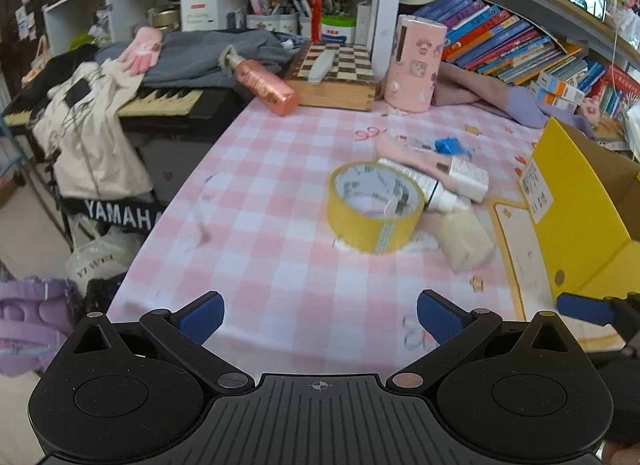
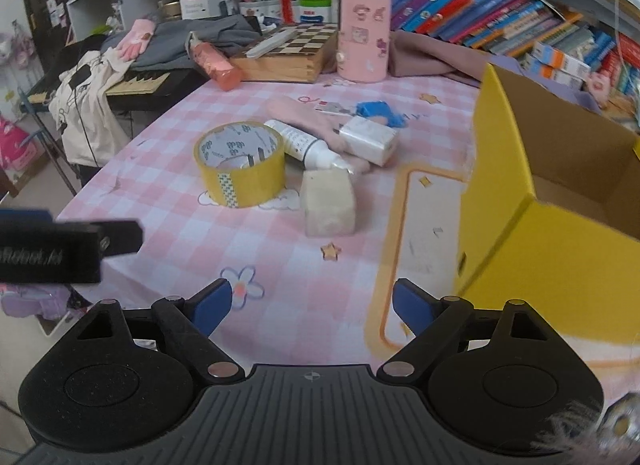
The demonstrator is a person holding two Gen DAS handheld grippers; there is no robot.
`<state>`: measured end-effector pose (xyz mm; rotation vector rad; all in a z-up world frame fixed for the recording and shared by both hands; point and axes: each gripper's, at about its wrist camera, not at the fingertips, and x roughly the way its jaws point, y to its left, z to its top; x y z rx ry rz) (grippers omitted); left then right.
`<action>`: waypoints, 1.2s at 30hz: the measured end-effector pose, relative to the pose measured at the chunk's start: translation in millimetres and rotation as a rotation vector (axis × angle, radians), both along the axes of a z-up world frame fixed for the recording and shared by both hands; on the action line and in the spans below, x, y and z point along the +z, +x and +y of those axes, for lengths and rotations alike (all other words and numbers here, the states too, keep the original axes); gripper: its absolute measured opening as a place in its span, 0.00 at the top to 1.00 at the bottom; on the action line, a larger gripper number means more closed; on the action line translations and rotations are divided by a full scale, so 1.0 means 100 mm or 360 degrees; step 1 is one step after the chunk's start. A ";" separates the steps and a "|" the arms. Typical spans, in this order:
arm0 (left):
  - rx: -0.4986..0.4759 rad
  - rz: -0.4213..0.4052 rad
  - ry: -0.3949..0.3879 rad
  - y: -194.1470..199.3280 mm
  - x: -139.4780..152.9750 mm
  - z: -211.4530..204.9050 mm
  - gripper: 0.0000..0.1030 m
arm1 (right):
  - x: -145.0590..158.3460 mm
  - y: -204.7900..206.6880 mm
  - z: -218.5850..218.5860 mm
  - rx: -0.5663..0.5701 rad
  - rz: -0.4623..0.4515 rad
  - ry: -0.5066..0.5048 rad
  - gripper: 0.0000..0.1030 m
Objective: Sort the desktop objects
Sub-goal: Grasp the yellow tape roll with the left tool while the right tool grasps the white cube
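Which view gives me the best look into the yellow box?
The right wrist view: the yellow box shows its open top and brown inside. The left wrist view catches only its outer yellow wall and some of its inside at the frame's right edge.

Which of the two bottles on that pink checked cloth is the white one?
The small white bottle lying beside the yellow tape roll. The other bottle, a larger pinkish-orange one, lies farther back by the chessboard.

text: "YAMAHA" | on: black keyboard stand cloth [image 1: 120,215] | other labels: unreadable
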<state>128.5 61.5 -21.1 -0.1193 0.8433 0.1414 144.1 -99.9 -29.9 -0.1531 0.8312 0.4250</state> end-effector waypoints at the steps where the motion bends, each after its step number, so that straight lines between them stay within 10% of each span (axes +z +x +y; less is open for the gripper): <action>1: -0.0013 0.0002 -0.0002 0.07 0.00 -0.02 0.00 | -0.01 0.04 0.01 0.0012 -0.0004 -0.0005 0.17; 36: -0.0313 0.0180 0.0179 1.42 -0.47 -0.31 0.03 | -0.39 0.98 0.25 0.0035 0.0064 -0.0032 0.41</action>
